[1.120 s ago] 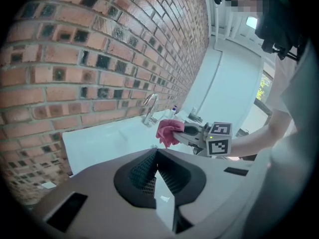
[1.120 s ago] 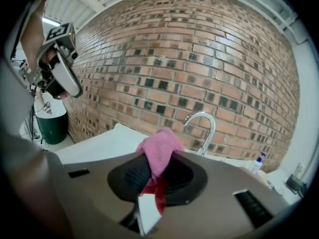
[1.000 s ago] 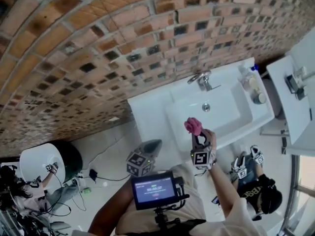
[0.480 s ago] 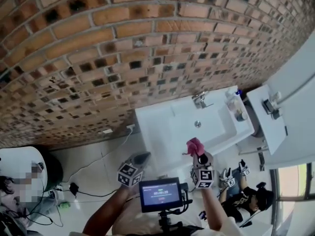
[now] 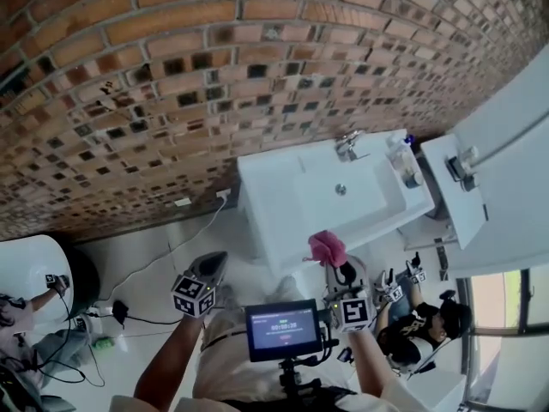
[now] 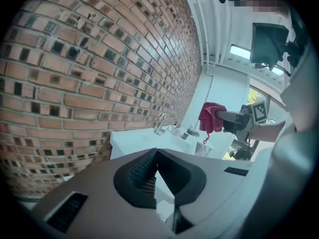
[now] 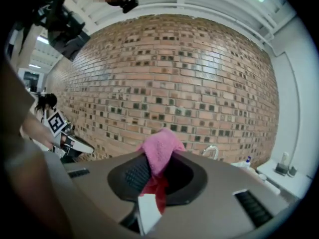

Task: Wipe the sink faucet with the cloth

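Note:
A pink cloth [image 5: 327,248] sticks out of my right gripper [image 5: 340,269], which is shut on it in front of the white sink [image 5: 283,196]; the same cloth [image 7: 160,152] bunches between the jaws in the right gripper view. The chrome faucet [image 5: 348,147] stands at the sink's back edge against the brick wall, well beyond the cloth, and shows small as the faucet [image 7: 212,152] and the faucet [image 6: 160,123]. My left gripper [image 5: 208,269] hangs left of the sink over the floor, jaws closed together with nothing in them. From the left gripper view the cloth [image 6: 211,117] shows held at the right.
Bottles and a cup [image 5: 403,163] stand on the sink's right end. A second white counter [image 5: 480,187] lies to the right. Another person [image 5: 419,329] is on the floor below the sink, and a cable with a plug [image 5: 120,309] runs across the floor at left.
The head view has swung: sink and faucet sit higher and further off. My right gripper with the cloth has dropped back below the sink's front edge. The left gripper shifted left.

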`<state>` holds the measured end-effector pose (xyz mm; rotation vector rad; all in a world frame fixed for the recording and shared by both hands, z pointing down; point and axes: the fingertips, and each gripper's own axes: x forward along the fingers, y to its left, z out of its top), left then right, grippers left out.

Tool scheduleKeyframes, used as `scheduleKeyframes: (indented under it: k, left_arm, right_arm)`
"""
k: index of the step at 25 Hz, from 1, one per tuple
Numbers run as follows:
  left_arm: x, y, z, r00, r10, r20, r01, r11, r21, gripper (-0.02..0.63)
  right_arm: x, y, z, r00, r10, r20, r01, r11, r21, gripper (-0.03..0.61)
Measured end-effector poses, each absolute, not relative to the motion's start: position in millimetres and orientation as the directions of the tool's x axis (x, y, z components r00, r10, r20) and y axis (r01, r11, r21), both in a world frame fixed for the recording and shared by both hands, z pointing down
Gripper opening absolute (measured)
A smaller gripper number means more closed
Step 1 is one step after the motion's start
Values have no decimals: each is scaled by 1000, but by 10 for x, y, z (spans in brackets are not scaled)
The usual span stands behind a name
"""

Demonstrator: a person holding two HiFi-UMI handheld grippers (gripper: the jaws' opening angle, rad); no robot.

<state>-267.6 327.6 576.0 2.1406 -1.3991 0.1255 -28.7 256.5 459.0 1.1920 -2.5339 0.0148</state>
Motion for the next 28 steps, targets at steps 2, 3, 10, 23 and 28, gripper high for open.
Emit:
scheduleKeyframes:
  k: [2,3,10,23,28]
  left_arm:
    - [-2691,3402,5674,436,-820,371,-872,-284,399,-8]
    - [-2692,3451,5637,427,-825,370,-876,-276,395,-8]
    - [-2413,3452,5198,356,-883,305,-888,-217,405,-8]
    - [-1040,3397,5086,414,-848,331,-882,-283,378,-8]
    - [-553,3468,5163,422,-827,371,-884,-285,370,-8]
  right_arm:
    - [-382,2670,4495,-629,-724,284,-719,680,141,77]
    - [-392,2699,4473,-644,-713,277,-712,691,125,76]
    - [-83,2771,4446,-698,-662,274,-680,732,34,77]
    - [1164,2999,4917,-641,-678,361,-749,655,-99,74]
    - [1743,2935,5041,-583,-716,384,-808,560,-182,69]
